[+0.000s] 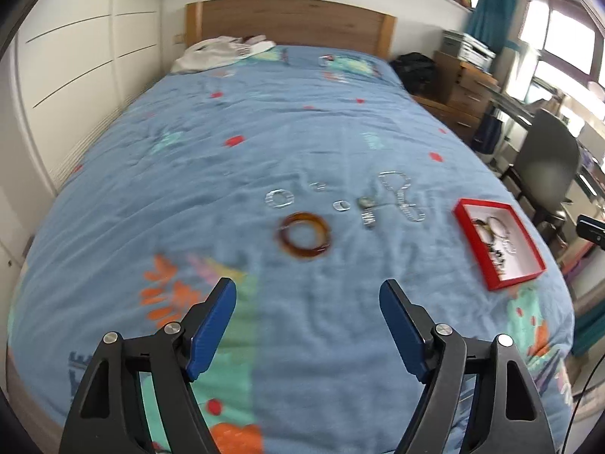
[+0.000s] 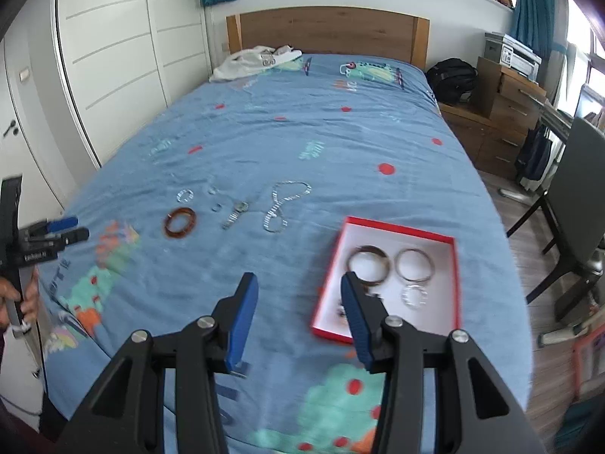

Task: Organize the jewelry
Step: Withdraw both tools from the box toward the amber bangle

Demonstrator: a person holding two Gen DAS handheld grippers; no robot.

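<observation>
1. Two grippers hang over a bed (image 2: 340, 143) with a wrinkled blue printed quilt.
2. Left gripper (image 1: 308, 299): blue ribbed fingers wide apart, empty.
3. Right gripper (image 2: 298, 295): fingers partly apart, empty.
4. A glossy amber bangle (image 1: 304, 235) lies on the quilt beside a beaded silver necklace (image 1: 401, 195).
5. A shallow red box (image 2: 393, 231) with a white lining holds round metal bangles (image 2: 415, 265).

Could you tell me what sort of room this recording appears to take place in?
Most likely a bedroom: a bed with a wooden headboard, white wardrobe doors along one side, and a desk chair by the window.
</observation>
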